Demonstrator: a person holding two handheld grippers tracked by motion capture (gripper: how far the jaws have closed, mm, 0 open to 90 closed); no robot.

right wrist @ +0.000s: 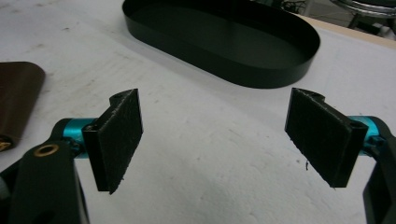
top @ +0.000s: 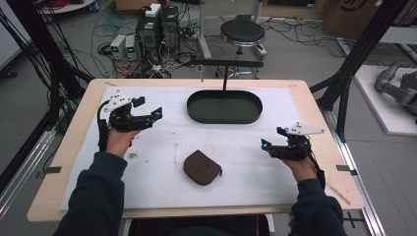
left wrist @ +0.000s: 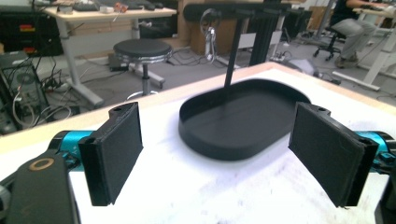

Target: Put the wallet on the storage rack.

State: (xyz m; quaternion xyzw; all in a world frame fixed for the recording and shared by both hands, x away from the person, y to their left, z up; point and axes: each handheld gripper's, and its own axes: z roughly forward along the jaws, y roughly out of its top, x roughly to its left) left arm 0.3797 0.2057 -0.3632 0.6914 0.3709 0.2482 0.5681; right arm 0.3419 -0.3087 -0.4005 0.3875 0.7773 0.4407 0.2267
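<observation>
A brown zipped pouch [top: 202, 167] lies flat on the white mat, near the front middle. Behind it stands a black oval tray [top: 224, 108] with nothing in it. My left gripper [top: 149, 108] is held over the left of the mat, jaws wide apart and pointing at the tray [left wrist: 219, 149]; nothing is between them [left wrist: 224, 140]. My right gripper [top: 273, 137] hovers at the right, open and holding nothing [right wrist: 219, 135], aimed left across the mat. Its view has the tray's wall [right wrist: 261, 77] ahead and the pouch's edge [right wrist: 16, 98] at far left.
A black T-shaped stand [top: 225, 64] rises behind the tray, with a metal carabiner [left wrist: 210, 35] hanging from its bar. The white mat [top: 162, 147] covers most of the wooden table. A stool [top: 242, 33], computers and cables sit on the floor beyond.
</observation>
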